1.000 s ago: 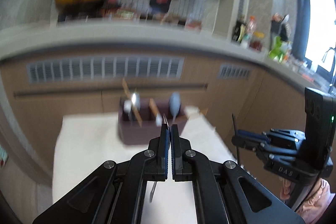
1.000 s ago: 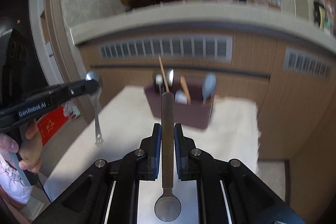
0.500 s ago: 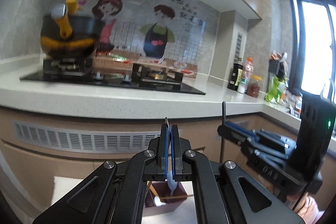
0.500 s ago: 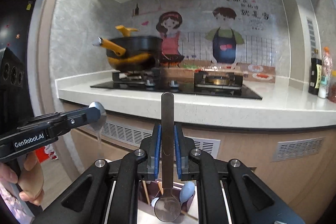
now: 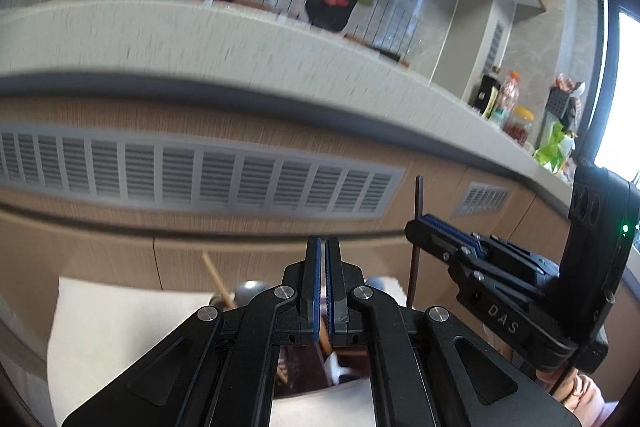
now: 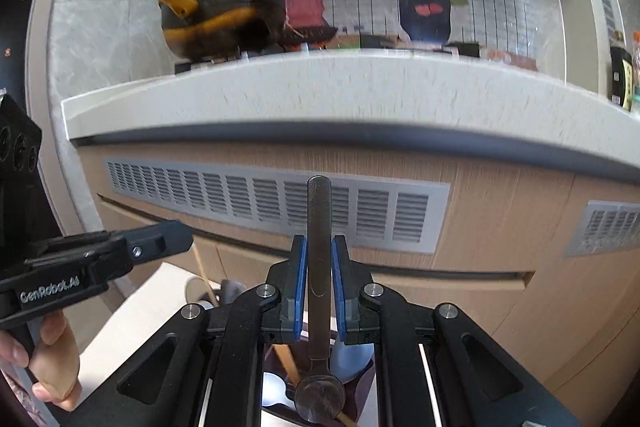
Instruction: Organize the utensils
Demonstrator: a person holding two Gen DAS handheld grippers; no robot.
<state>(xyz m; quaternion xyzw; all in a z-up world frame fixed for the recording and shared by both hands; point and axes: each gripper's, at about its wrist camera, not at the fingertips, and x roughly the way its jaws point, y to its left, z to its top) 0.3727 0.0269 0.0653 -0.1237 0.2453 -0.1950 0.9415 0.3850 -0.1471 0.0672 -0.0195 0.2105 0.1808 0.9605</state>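
The metal spoon [image 6: 319, 267] stands upright in the right tongs [image 6: 319, 283], its handle clamped between the blue pads [image 6: 299, 287] and its bowl hanging at 6 o'clock, just over the dark brown utensil holder [image 6: 360, 393]. In that holder sit a pale blue spoon [image 6: 352, 355], a white spoon [image 6: 274, 387] and wooden chopsticks [image 6: 286, 359] — all partly hidden behind the tongs' frame. The holder rests on a white cloth [image 6: 152, 303] spread over the tabletop.

The left tongs [image 5: 323, 291] are pressed fully together; whether anything thin is caught between them I cannot tell. Through their frame the same holder [image 5: 300, 367] shows at 6 o'clock, with a chopstick [image 5: 216, 279] and a grey spoon bowl [image 5: 246, 291] poking up at about 10 o'clock of the fingertips.

From the left wrist view, the right tongs [image 5: 414, 227] appear at 3 o'clock, the spoon's handle [image 5: 416, 243] seen edge-on — a person's hand [image 6: 52, 359] grips the left tool at 8 o'clock in the right wrist view. Beyond runs a kitchen counter [image 6: 340, 91] with a vent grille [image 6: 272, 203] beneath and a black pot [image 6: 228, 7] on top.
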